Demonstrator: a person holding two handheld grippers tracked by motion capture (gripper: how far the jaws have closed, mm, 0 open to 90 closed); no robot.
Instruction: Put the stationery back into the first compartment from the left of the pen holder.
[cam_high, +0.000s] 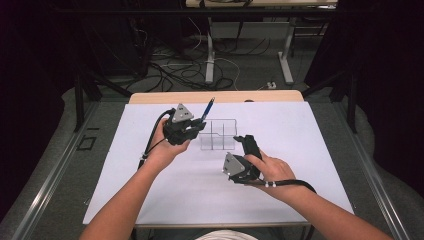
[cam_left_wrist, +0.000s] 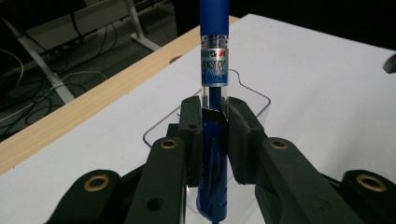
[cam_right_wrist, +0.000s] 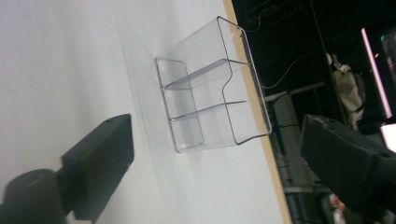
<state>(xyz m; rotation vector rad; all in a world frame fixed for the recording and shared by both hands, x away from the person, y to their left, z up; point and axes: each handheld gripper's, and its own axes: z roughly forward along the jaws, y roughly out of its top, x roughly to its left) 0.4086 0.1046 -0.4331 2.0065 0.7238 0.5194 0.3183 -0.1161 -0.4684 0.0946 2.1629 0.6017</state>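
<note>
Right gripper (cam_high: 246, 141): nearest the person, low on the white worktop (cam_high: 310, 165); fingers (cam_right_wrist: 100, 161) spread wide, nothing between them, aimed at the organizer.

Left gripper (cam_high: 192, 131): raised just left of the organizer; fingers (cam_left_wrist: 191, 135) clamped on a blue pen (cam_left_wrist: 214, 79), which slants up and away. Pen label partly legible, "M&G"; smaller print too blurred to read.

Clear plastic organizer (cam_high: 218, 134): mid-worktop, divided into compartments, between the two grippers.

Open room: bare white surface on all sides of the organizer. Far edge: wooden strip (cam_high: 215, 96), then floor with cables (cam_high: 185, 70).
</note>
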